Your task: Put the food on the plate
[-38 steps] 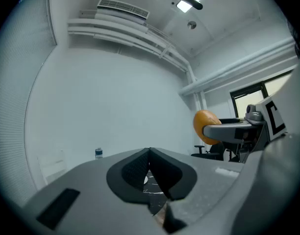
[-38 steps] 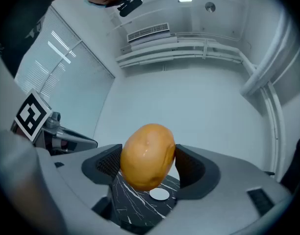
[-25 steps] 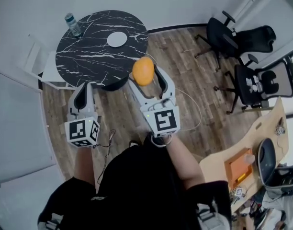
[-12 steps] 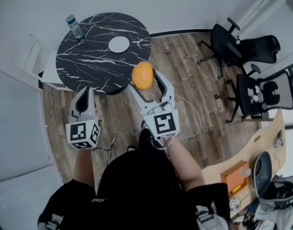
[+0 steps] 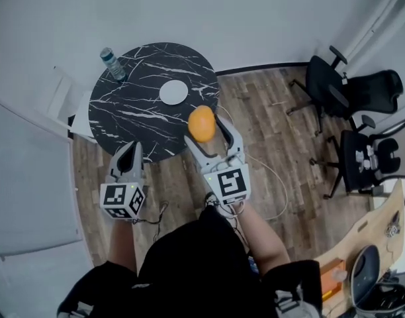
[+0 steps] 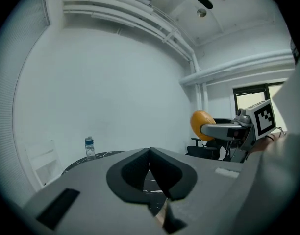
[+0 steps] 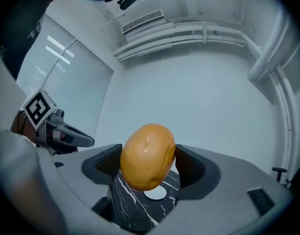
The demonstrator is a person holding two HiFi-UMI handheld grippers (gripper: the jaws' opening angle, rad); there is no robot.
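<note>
My right gripper (image 5: 204, 126) is shut on a round orange-yellow food item (image 5: 202, 123), held in the air just short of the near right edge of the round black marble table (image 5: 133, 121). The same food item (image 7: 147, 155) fills the right gripper view, pinched between the dark pads. A small white plate (image 5: 173, 92) lies on the table beyond it, and shows as a plate (image 7: 155, 194) under the food. My left gripper (image 5: 131, 150) is shut and empty, low at the table's near left edge. In the left gripper view its jaws (image 6: 150, 166) meet.
A clear water bottle (image 5: 112, 63) stands at the table's far left edge. Black office chairs (image 5: 341, 91) stand on the wooden floor to the right. A wooden desk corner (image 5: 361, 244) with clutter is at the lower right. White walls and a panel close in the left.
Both grippers and the held food have come nearer to the table; the table and plate sit lower and more central in the head view.
</note>
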